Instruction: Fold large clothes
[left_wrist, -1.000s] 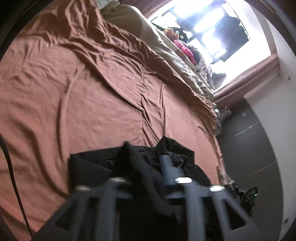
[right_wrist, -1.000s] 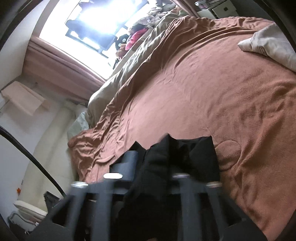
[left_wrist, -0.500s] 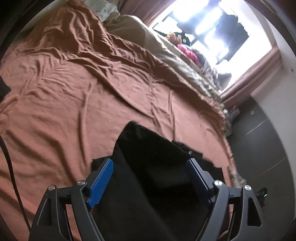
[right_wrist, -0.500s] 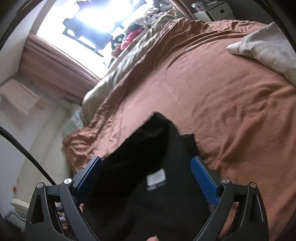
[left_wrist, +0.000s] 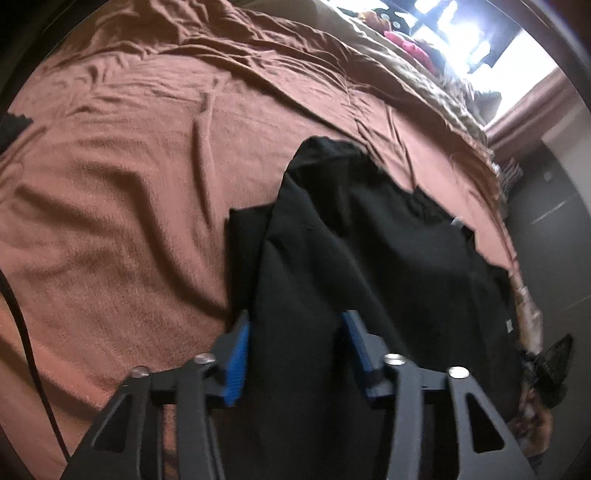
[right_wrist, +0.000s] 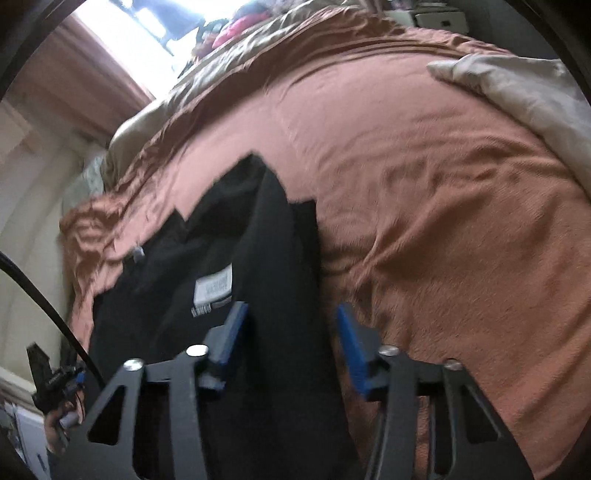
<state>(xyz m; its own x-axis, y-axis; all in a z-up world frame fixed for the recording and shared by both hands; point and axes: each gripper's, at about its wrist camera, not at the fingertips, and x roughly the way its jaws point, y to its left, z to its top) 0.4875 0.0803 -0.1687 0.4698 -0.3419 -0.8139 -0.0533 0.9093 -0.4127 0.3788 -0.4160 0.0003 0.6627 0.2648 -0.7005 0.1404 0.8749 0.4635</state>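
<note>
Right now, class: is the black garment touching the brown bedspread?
Touching. The left wrist view shows the black garment lying flat on the brown bedspread, no gap along its edges.

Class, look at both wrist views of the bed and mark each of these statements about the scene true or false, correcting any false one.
1. The black garment lies on a brown bedspread. True.
2. The white label on the garment shows in the right wrist view. True.
3. The garment is bright red. False: it is black.
4. The left gripper has nothing between its blue pads. False: black cloth lies between them as the jaws are closing.
5. A pale pillow lies at the bed's upper right in the right wrist view. True.
6. The right gripper hangs over a bare floor. False: it is over the garment and bedspread.
</note>
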